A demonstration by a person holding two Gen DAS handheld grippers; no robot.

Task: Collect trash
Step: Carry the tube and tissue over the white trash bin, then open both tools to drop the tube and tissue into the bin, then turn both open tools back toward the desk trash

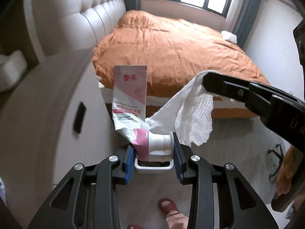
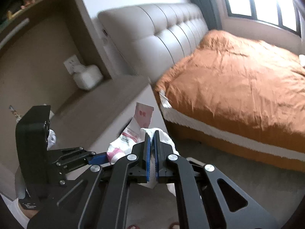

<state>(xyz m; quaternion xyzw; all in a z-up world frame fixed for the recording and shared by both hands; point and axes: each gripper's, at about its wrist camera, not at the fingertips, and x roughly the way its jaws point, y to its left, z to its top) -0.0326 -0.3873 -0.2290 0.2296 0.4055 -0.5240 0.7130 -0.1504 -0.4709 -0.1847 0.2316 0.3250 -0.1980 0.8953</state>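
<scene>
My left gripper is shut on a pink and white toothpaste tube, clamped at its cap end, with the flattened body standing upward. It hangs right above a small white trash bin on the floor. My right gripper is shut on a white paper tissue, which hangs beside the tube. In the left wrist view the right gripper comes in from the right with the tissue dangling from it. The tube and the left gripper show in the right wrist view.
A bed with an orange cover and padded headboard fills the room. A white cabinet stands to the left. A crumpled tissue lies on the bed's far corner. Red slippers are below. A chair base stands at right.
</scene>
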